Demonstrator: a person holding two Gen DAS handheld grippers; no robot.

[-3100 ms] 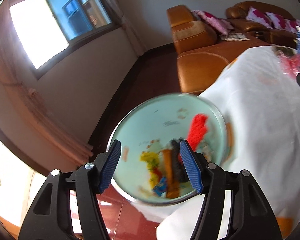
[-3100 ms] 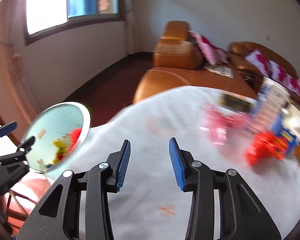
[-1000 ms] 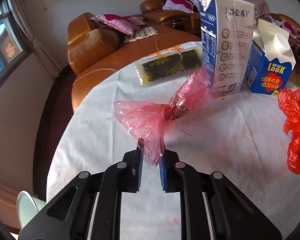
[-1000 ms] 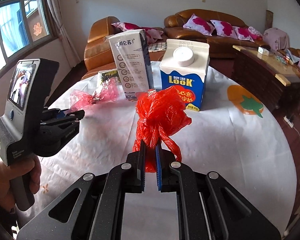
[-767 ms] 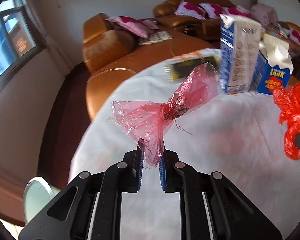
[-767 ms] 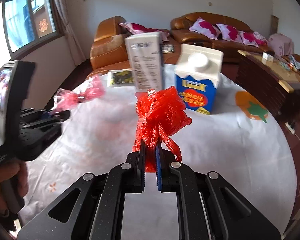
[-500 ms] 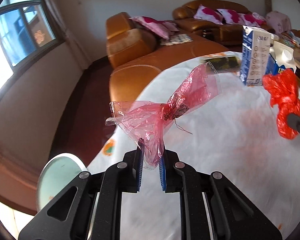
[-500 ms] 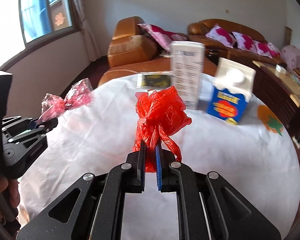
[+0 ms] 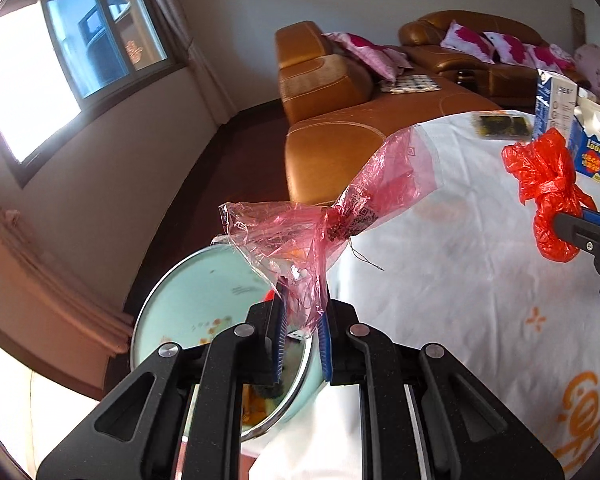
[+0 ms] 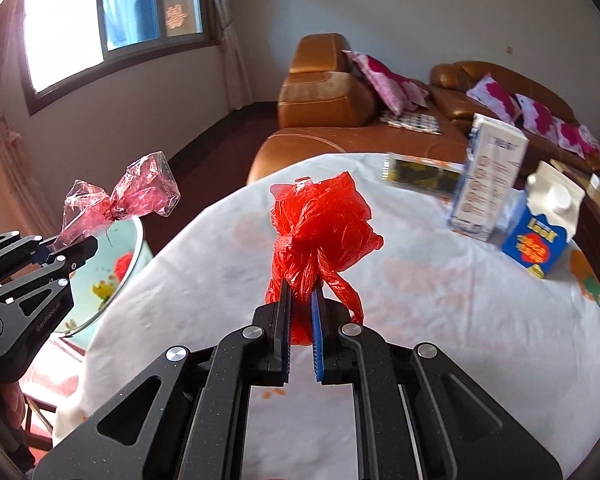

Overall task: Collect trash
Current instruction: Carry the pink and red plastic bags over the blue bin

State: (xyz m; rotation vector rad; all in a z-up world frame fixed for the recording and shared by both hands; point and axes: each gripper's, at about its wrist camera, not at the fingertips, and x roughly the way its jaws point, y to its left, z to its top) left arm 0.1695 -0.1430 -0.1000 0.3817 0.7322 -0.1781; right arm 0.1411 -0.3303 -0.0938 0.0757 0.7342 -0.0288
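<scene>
Midway: left gripper [image 9: 303,322] clamps pink wrapper [image 9: 324,220], right gripper [image 10: 300,330] clamps red bag [image 10: 320,224]; bin [image 9: 168,300] at eight o'clock, cartons [image 10: 488,184] remaining.

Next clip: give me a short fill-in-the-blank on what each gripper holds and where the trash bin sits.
1. The left gripper has its jaws shut on a crumpled translucent ____ plastic wrapper.
2. The right gripper grips a knotted ____ plastic bag.
3. The pale green round bin stands beside the white-clothed round table, nearest the ____ gripper.
4. Two ____ stand upright at the table's far side.

Missing words: pink; red; left; cartons
</scene>
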